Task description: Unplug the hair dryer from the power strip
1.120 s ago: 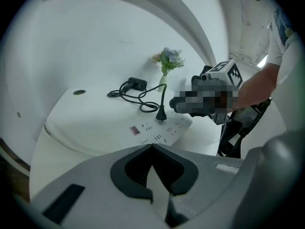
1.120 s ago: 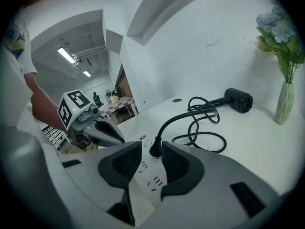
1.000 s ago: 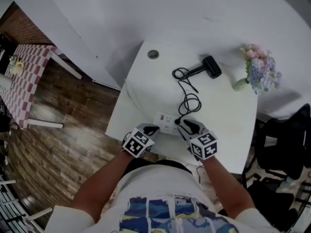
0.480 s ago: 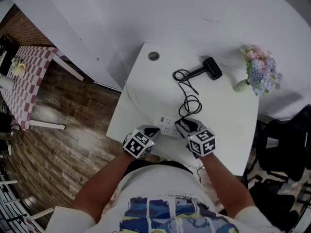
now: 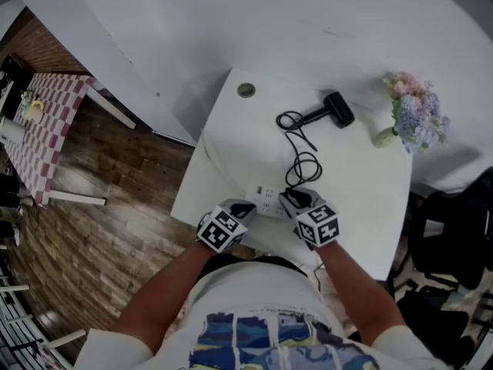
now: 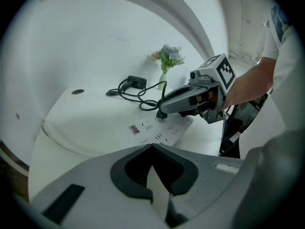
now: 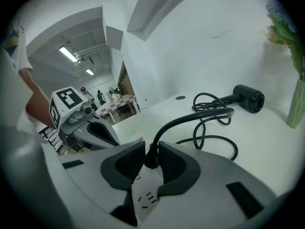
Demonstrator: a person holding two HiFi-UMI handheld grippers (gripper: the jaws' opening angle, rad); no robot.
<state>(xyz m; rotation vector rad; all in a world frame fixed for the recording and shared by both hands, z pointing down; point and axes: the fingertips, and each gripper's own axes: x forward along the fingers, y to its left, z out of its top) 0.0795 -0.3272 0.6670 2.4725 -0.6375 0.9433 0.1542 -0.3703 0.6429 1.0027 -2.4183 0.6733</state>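
A white power strip (image 5: 267, 200) lies near the table's front edge, with the dryer's black plug (image 7: 151, 157) standing in it. My right gripper (image 7: 151, 159) has just been closing, and its pads now press on both sides of that plug. From the plug the black cord (image 5: 297, 146) loops back to the black hair dryer (image 5: 337, 108), which lies on its side. My left gripper (image 6: 152, 147) is shut, tips down at the strip's left end (image 6: 143, 130). In the left gripper view, the right gripper (image 6: 162, 114) meets the plug from the right.
A vase of pastel flowers (image 5: 414, 117) stands at the table's right edge. A round cable hole (image 5: 246, 90) sits at the far left corner. A black chair (image 5: 454, 230) is beside the white table (image 5: 362, 199). A checked-cloth table (image 5: 42, 129) stands across the wood floor.
My right gripper has edged a little left onto the plug and its jaws have narrowed around it. The left gripper has stayed put.
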